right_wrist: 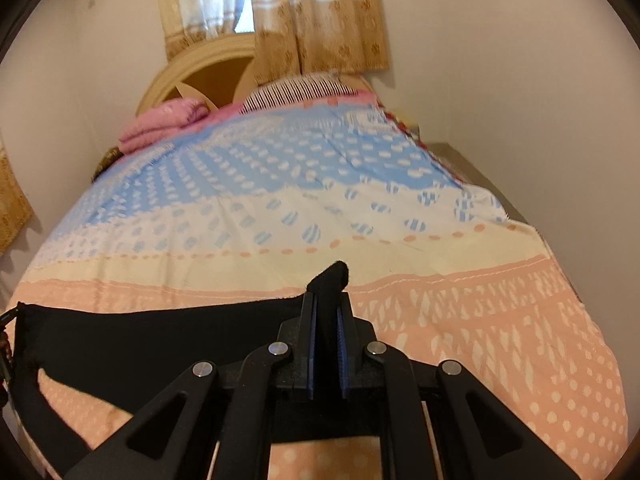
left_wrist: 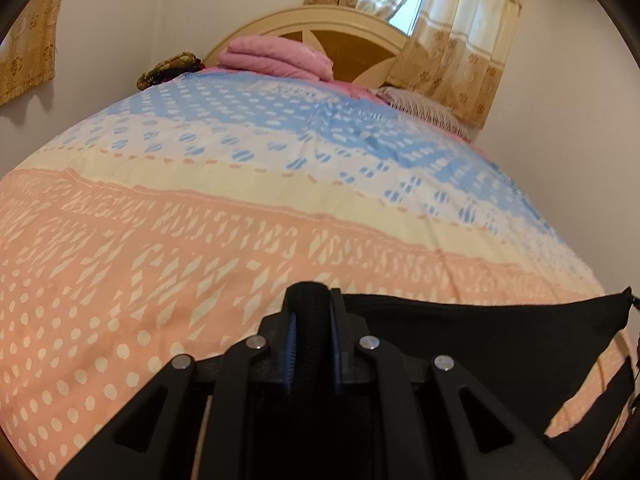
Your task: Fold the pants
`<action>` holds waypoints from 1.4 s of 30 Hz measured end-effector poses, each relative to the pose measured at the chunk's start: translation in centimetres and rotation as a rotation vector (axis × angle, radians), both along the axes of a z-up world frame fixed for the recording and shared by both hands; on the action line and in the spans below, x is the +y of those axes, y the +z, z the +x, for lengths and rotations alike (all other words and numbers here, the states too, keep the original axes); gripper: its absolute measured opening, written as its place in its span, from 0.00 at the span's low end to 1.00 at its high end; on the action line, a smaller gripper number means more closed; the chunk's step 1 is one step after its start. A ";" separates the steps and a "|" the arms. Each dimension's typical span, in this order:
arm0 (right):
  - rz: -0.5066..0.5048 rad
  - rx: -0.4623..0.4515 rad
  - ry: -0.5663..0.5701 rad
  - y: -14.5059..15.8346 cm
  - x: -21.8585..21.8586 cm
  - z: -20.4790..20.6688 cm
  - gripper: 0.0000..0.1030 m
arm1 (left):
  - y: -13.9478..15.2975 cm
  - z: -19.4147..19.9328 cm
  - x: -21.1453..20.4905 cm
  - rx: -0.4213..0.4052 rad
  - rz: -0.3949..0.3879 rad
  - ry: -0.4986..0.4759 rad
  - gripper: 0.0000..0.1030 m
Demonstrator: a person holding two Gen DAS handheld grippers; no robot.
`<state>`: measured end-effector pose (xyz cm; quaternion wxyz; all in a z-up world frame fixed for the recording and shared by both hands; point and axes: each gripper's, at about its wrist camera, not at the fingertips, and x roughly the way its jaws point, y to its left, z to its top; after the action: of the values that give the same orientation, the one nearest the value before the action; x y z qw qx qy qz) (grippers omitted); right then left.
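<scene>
A: Status of the left gripper [left_wrist: 312, 308]?

B: Its jaws are pinching a bunched corner of the black pants [left_wrist: 500, 344]. The cloth sits between the blue pads and stands up past the tips.

A: And the right gripper [right_wrist: 329, 304]?

B: Same condition. Its jaws are clamped on the opposite corner of the black pants [right_wrist: 160, 340], with a tuft of fabric poking out beyond the tips.

A: Location of the garment?

B: Near edge of the bed [left_wrist: 200, 240]. One edge is stretched as a taut band between the two grippers, held above the patterned bedspread [right_wrist: 480, 340]; the rest hangs toward the near side, with peach fabric visible beneath it.

A: Mid-field?

B: Bedspread only: peach band nearest, then cream, then white with blue dots, then blue.

A: Far end?

B: A folded pink blanket [left_wrist: 276, 58] at the head of the bed, a striped pillow [right_wrist: 304, 88] to its right, the arched headboard [left_wrist: 320, 28] behind, and curtains [right_wrist: 320, 20] over a window. No containers are in view.
</scene>
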<state>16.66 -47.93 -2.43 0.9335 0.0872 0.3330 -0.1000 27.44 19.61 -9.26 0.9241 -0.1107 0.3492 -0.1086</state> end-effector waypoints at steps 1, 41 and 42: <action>-0.007 -0.014 0.008 0.4 0.3 -0.7 0.08 | 0.2 -0.2 0.2 -0.008 -0.011 -0.002 0.14; 0.175 -0.147 -0.070 -5.6 1.1 -22.8 0.08 | -1.7 -18.1 6.2 -0.218 -0.088 -0.151 0.21; 0.172 -0.142 -0.070 -5.7 1.1 -23.0 0.08 | -1.9 -18.4 6.3 -0.217 -0.074 -0.144 0.27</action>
<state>-6.29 -46.79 -8.08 0.9398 0.1856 0.2700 -0.0973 9.07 25.93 -11.16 0.9415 -0.1071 0.2500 -0.1990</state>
